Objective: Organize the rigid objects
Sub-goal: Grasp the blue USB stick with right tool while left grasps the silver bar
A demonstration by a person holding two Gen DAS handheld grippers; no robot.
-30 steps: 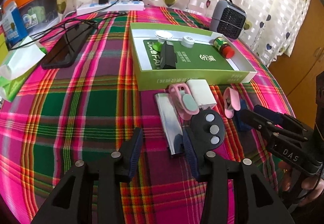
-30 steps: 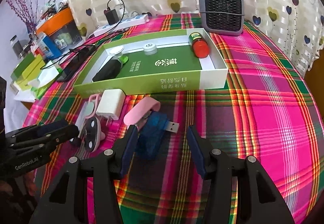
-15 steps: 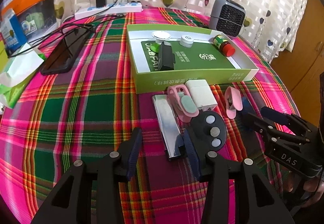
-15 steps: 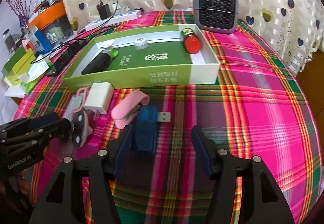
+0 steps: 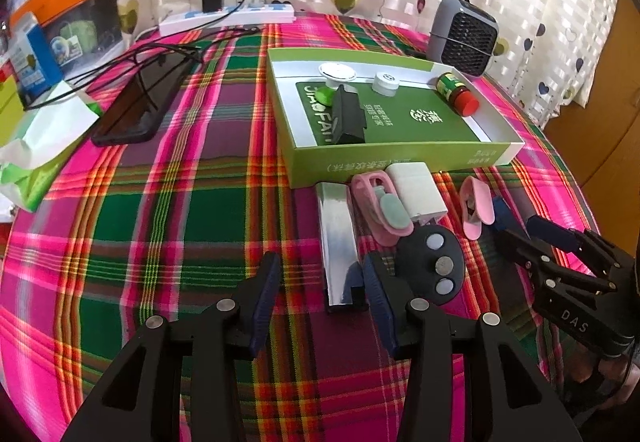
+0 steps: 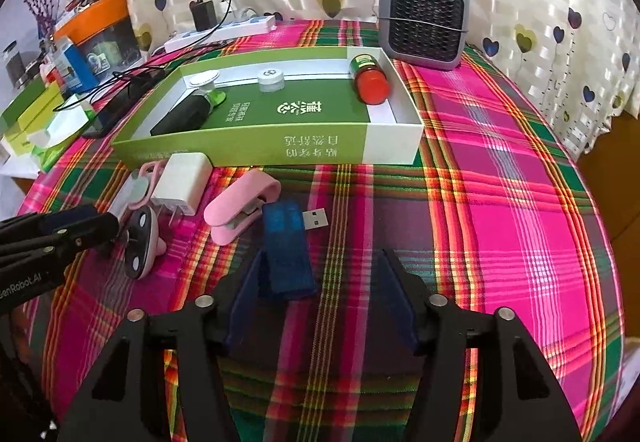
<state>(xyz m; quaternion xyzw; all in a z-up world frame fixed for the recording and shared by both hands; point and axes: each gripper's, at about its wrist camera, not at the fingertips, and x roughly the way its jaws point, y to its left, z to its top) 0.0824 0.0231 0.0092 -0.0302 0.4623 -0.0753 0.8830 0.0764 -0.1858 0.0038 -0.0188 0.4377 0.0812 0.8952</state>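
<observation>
A green box (image 5: 400, 166) (image 6: 248, 150) holds a black case, a white jar and a red-capped bottle (image 6: 370, 78). In front of it lie a silver bar (image 5: 338, 238), a white charger (image 5: 416, 190), a black key fob (image 5: 434, 262), two pink clips and a blue USB reader (image 6: 286, 246). My left gripper (image 5: 320, 282) is open, with the near end of the silver bar between its fingers, close to the right one. My right gripper (image 6: 322, 286) is closing around the USB reader, which lies by its left finger; the right finger stands well apart.
A grey heater (image 6: 424, 22) stands behind the box. A power strip (image 5: 228, 16), cables, a dark phone (image 5: 140, 106) and tissue packs (image 5: 40, 146) fill the back left. The plaid cloth (image 6: 500, 182) to the right of the box is bare.
The right gripper's jaws stand wider than a second ago, a little narrower than half a second ago. Both hands have stayed where they were and no object has moved.
</observation>
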